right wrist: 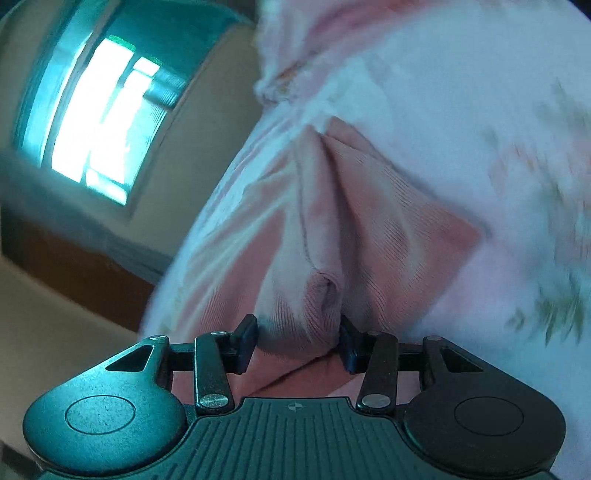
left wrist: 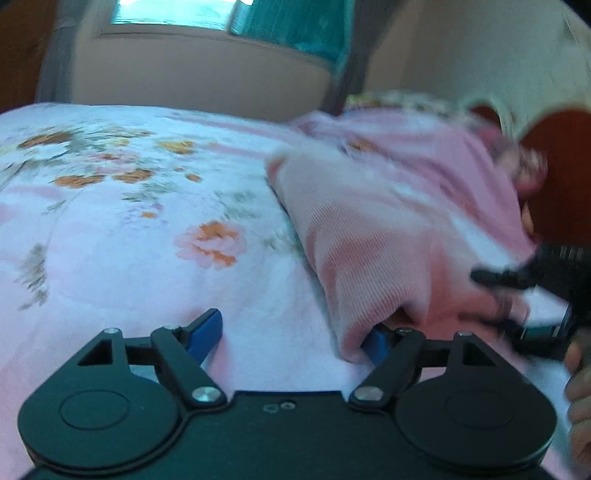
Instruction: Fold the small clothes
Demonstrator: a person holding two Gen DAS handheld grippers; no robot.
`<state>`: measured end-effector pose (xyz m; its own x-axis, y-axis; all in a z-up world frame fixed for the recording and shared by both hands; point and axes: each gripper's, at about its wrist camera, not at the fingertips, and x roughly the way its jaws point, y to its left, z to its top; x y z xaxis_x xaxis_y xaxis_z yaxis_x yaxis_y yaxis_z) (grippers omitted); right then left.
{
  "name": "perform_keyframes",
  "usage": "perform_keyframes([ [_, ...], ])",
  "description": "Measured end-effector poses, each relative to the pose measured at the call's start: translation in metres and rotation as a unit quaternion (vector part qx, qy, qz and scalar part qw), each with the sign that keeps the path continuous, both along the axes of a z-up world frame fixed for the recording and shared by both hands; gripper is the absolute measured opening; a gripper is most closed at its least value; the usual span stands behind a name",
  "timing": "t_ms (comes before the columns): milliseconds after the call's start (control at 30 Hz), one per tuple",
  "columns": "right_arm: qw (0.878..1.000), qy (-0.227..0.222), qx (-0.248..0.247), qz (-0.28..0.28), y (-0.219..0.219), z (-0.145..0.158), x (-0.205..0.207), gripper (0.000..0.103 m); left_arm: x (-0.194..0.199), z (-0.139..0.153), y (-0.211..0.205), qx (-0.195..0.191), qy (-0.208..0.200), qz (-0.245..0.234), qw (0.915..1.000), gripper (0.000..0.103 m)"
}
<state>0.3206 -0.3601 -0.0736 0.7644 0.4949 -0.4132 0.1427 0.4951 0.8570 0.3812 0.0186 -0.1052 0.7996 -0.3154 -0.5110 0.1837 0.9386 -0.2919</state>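
A pink ribbed garment (left wrist: 373, 229) lies bunched on a floral bedsheet (left wrist: 122, 206), right of centre in the left wrist view. My left gripper (left wrist: 295, 334) is open wide; its right blue finger (left wrist: 378, 341) is tucked under the garment's near edge, its left finger (left wrist: 207, 332) rests on bare sheet. My right gripper (right wrist: 298, 341) has a fold of the same pink garment (right wrist: 354, 221) between its fingers, which stand partly apart around the cloth. The right gripper also shows blurred at the right edge of the left wrist view (left wrist: 517, 284).
The bedsheet (right wrist: 480, 129) fills the surface. A beige wall and a window with teal curtain (left wrist: 291, 26) stand behind the bed. A dark red headboard (left wrist: 557, 173) is at the far right. A hand (left wrist: 580, 398) shows at the right edge.
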Motion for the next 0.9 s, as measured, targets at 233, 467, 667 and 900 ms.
perform_keyframes([
  [233, 0.978, -0.123, -0.167, 0.035, -0.007, 0.067, 0.010, 0.010, 0.003, 0.002, -0.008, 0.029, 0.008, 0.002, 0.9995, 0.077],
  [467, 0.982, -0.026, -0.181, 0.050, -0.042, 0.011, 0.014, 0.009, 0.002, 0.001, -0.011, 0.040, 0.005, -0.006, 0.9992, 0.078],
  [667, 0.986, -0.046, -0.156, 0.049, -0.049, 0.004, 0.009, 0.011, 0.002, 0.002, -0.008, 0.031, 0.014, -0.009, 0.9994, 0.077],
  [900, 0.960, -0.122, -0.253, 0.000, -0.053, 0.047, -0.020, 0.013, -0.034, 0.020, 0.018, -0.010, -0.020, -0.010, 0.9997, 0.076],
])
